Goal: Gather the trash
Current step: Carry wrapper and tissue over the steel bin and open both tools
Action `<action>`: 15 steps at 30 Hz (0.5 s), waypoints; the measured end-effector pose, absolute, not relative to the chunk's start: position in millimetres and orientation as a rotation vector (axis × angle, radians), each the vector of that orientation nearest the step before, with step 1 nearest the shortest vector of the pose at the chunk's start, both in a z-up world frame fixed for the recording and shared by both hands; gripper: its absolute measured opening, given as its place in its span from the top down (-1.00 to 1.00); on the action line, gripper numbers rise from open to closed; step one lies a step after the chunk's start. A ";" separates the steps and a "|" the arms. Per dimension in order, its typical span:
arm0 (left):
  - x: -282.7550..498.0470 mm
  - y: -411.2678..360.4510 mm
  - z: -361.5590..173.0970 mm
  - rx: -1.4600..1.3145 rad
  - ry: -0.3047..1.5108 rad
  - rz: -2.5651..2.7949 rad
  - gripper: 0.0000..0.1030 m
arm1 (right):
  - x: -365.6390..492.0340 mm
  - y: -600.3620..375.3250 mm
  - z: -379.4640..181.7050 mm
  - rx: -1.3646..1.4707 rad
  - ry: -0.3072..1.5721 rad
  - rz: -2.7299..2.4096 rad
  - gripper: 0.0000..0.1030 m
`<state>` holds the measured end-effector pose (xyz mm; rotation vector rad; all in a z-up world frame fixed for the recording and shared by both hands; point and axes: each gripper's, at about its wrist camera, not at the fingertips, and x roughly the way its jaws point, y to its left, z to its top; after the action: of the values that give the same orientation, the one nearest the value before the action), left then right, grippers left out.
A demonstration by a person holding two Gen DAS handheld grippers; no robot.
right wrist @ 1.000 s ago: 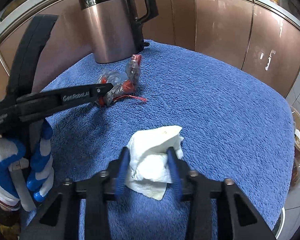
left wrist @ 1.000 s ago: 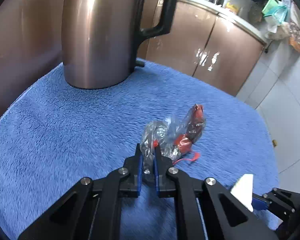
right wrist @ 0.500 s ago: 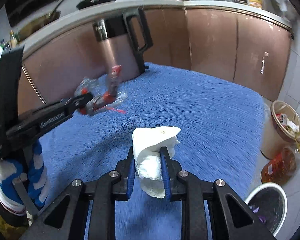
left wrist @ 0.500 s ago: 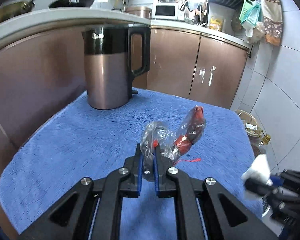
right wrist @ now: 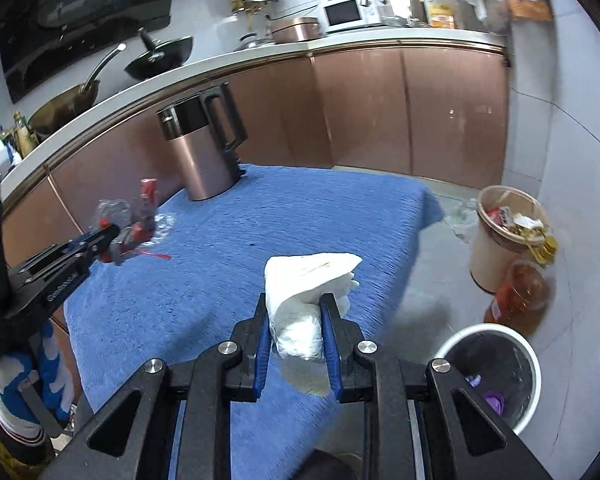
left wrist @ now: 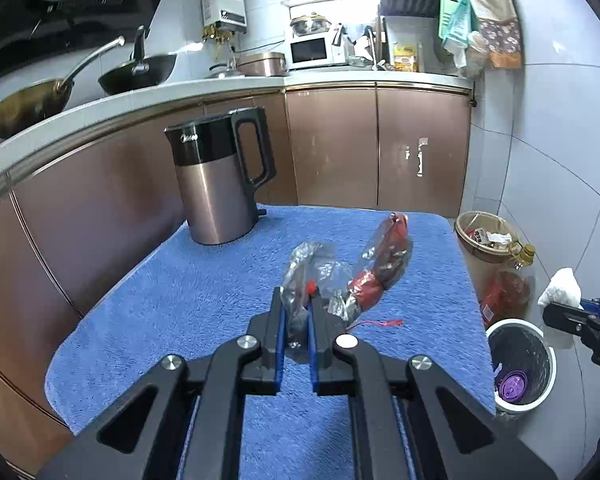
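At bottom centre of the right wrist view, the right gripper (right wrist: 296, 344) has its jaws pressed onto a crumpled white tissue (right wrist: 306, 300), which bulges above the blue pads and hangs clear of the blue towel (right wrist: 240, 240) covering the table. Lower right of the same frame, on the floor beside the table edge, stands a white bin (right wrist: 490, 376) with a dark liner and a purple item inside; the tissue is not yet over its mouth. Bottom centre of the left wrist view, the left gripper (left wrist: 297, 330) has its jaws narrowed onto a clear-and-red plastic wrapper (left wrist: 344, 272), lifted above the towel with a red string dangling. Farther back, a copper kettle (left wrist: 220, 184) stands on the towel's far left corner, well apart from both grippers. Beyond the table's right edge, a tan basket (left wrist: 484, 236) holding scraps and an oil bottle (left wrist: 508, 280) sit on the floor. Judgement: both pickups look complete; the step in hand is carrying to the bin. Next move calls for swinging each load rightward and down until over the white bin's opening, then spreading the jaws, tissue likely first.
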<state>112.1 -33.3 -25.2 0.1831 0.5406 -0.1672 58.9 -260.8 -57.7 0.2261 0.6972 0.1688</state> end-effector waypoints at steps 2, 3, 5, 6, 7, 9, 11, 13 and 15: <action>107.6 -40.3 -23.3 0.199 0.538 -0.174 0.84 | 53.3 -270.2 -61.1 0.240 0.702 0.154 0.57; 105.4 -43.5 -23.2 0.205 0.539 -0.175 0.84 | 50.6 -274.4 -64.1 0.248 0.705 0.147 0.57; 103.3 -49.6 -23.2 0.221 0.542 -0.177 0.84 | 45.9 -283.3 -68.6 0.261 0.708 0.134 0.57; 101.4 -53.0 -23.6 0.228 0.543 -0.179 0.84 | 42.2 -286.7 -70.1 0.265 0.708 0.129 0.57; 100.2 -57.9 -23.9 0.238 0.545 -0.182 0.84 | 39.3 -290.3 -71.2 0.268 0.707 0.123 0.57; 98.2 -65.3 -24.8 0.256 0.545 -0.189 0.84 | 34.3 -297.6 -73.2 0.273 0.702 0.110 0.57; 96.2 -72.8 -25.7 0.272 0.544 -0.196 0.84 | 31.7 -303.4 -74.1 0.270 0.698 0.095 0.57; 94.3 -82.7 -26.2 0.291 0.543 -0.205 0.83 | 28.1 -310.0 -75.3 0.269 0.691 0.080 0.57; 93.5 -93.9 -27.8 0.308 0.546 -0.216 0.83 | 25.7 -317.3 -76.9 0.276 0.686 0.068 0.57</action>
<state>93.5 -93.9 -27.8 0.3082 0.5458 -0.2160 25.7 -317.3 -76.9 0.2757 0.6856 0.0677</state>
